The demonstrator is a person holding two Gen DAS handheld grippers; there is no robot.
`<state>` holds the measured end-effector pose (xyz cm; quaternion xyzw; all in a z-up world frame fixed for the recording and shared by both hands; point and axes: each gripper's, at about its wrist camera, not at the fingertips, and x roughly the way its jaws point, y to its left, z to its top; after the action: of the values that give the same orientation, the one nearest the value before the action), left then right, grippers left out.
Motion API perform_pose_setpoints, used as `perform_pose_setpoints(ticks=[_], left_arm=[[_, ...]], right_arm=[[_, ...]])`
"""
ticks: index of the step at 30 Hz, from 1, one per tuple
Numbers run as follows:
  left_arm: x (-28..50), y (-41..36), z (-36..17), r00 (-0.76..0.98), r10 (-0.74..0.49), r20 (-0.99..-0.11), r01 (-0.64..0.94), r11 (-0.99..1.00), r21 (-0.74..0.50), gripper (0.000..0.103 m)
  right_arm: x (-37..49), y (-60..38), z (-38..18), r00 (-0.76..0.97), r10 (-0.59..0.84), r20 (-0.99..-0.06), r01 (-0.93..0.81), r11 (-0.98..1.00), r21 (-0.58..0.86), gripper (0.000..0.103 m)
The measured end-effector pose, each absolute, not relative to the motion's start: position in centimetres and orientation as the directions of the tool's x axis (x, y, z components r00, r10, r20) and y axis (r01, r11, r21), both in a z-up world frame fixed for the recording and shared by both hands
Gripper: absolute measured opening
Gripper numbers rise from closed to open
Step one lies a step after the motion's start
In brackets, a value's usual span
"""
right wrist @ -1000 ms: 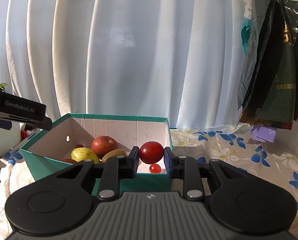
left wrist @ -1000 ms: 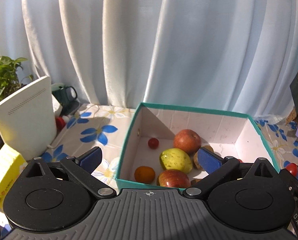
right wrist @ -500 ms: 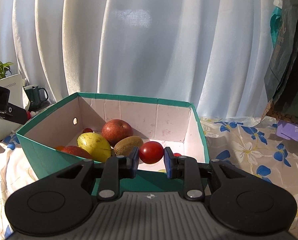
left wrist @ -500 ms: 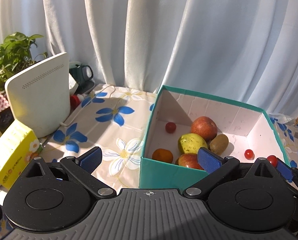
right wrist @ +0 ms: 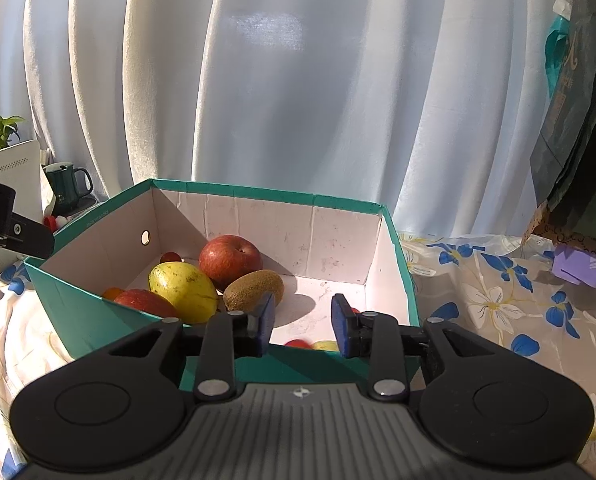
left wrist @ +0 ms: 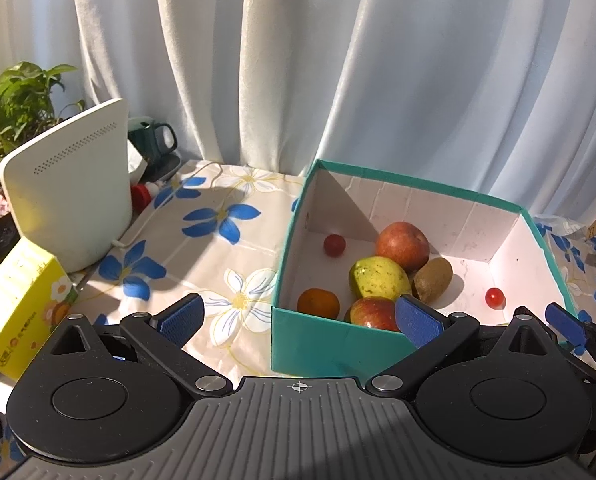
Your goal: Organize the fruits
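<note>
An open teal cardboard box (left wrist: 339, 350) with a white inside is set on the flowered cloth, and the fruit is gathered within it. A round red apple (left wrist: 402, 245) is seen near the back wall, with a yellow-green pear-like fruit (left wrist: 379, 283) touching it in front and a brown fuzzy kiwi (left wrist: 433, 279) just beside both. A second red apple (left wrist: 371, 313) and a small orange (left wrist: 318, 303) are placed against the near wall. One cherry tomato (left wrist: 334, 245) is found in the far left corner, another (left wrist: 495, 298) apart towards the right wall. A red tomato (right wrist: 298, 343) is glimpsed behind the near wall.
</note>
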<state>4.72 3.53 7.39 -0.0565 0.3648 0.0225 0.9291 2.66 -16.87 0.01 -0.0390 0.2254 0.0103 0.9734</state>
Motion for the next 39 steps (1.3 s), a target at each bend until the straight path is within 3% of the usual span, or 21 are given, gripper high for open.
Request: perform_pose_setpoints(ticks=[5, 10, 13, 15, 30, 39], left_arm=[[4.8, 3.5, 7.3, 0.726, -0.005, -0.687, -0.077, 0.993, -0.089, 0.103], [4.7, 3.4, 7.1, 0.718, -0.008, -0.696, -0.064, 0.995, -0.077, 0.103], [4.5, 3.2, 7.1, 0.716, 0.004, -0.698, -0.055, 0.997, -0.05, 0.103], [4.4, 3.2, 7.0, 0.71, 0.002, -0.704, -0.05, 0.998, -0.047, 0.103], [3.8, 1.6, 4.4, 0.581, -0.057, -0.812, 0.064, 0.998, -0.024, 0.103], [3.3, 0.6, 4.7, 0.563, -0.101, -0.82, 0.132, 0.991, -0.031, 0.103]], right_arm=[[2.6, -17.1, 0.1, 0.897, 0.003, -0.443, -0.035, 0.997, -0.064, 0.042], [2.0, -17.1, 0.5, 0.899, 0.001, -0.438, -0.034, 0.997, -0.066, 0.082], [1.4, -17.1, 0.9, 0.896, 0.016, -0.444, -0.047, 0.997, -0.061, 0.097], [1.1, -17.2, 1.1, 0.883, 0.036, -0.468, -0.066, 0.997, -0.047, 0.101], [-0.2, -17.1, 1.1, 0.786, -0.092, -0.611, 0.051, 0.995, -0.085, 0.103], [0.0, -15.9, 1.1, 0.667, -0.175, -0.725, 0.032, 0.978, -0.207, 0.103]])
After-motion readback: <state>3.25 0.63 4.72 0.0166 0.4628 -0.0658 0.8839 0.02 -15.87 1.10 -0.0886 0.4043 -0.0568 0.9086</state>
